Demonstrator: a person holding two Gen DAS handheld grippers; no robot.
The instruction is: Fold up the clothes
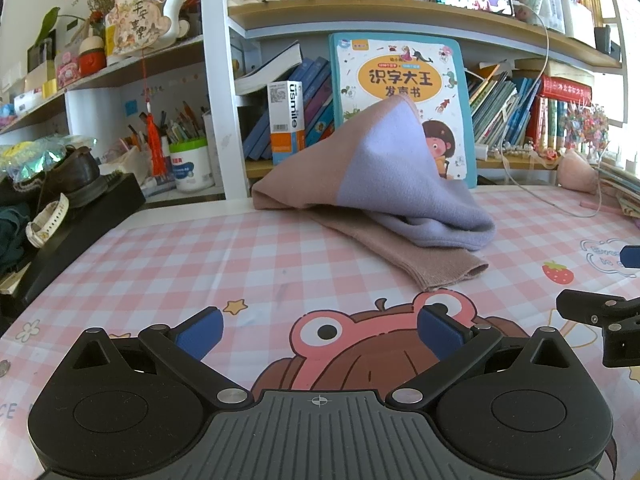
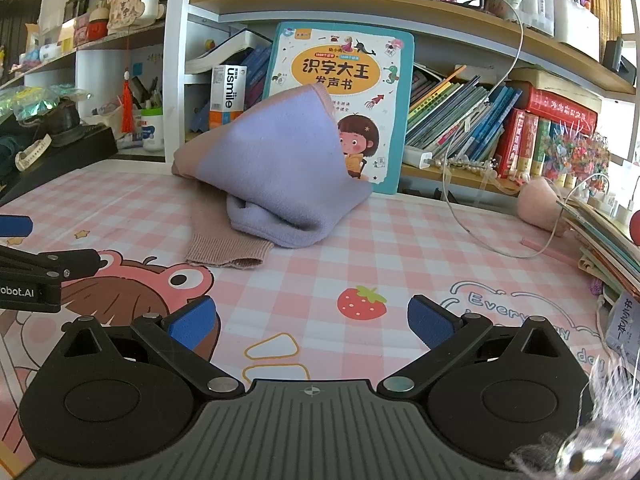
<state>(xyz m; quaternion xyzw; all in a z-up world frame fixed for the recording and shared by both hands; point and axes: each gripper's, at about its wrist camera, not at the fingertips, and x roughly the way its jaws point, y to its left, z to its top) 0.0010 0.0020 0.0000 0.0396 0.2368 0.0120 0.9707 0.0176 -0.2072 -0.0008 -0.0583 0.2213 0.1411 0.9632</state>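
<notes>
A knitted garment (image 1: 372, 184) in dusty pink and lilac lies heaped at the back of the desk, its upper part propped against a children's book (image 1: 400, 76). One ribbed pink cuff (image 1: 448, 270) stretches toward me on the mat. The same garment (image 2: 280, 172) shows in the right wrist view with its cuff (image 2: 228, 250) at the left. My left gripper (image 1: 320, 332) is open, low over the mat, well short of the cloth. My right gripper (image 2: 312, 322) is open too, beside the left one, nothing between its blue pads (image 2: 192, 324).
A pink checked desk mat (image 1: 200, 256) with a frog cartoon covers the desk. Shelves packed with books (image 2: 480, 120) rise behind. A black box (image 1: 80, 216) with a shoe and watch sits at the left. A white cable (image 2: 472, 216) and stacked books (image 2: 608, 240) lie at the right.
</notes>
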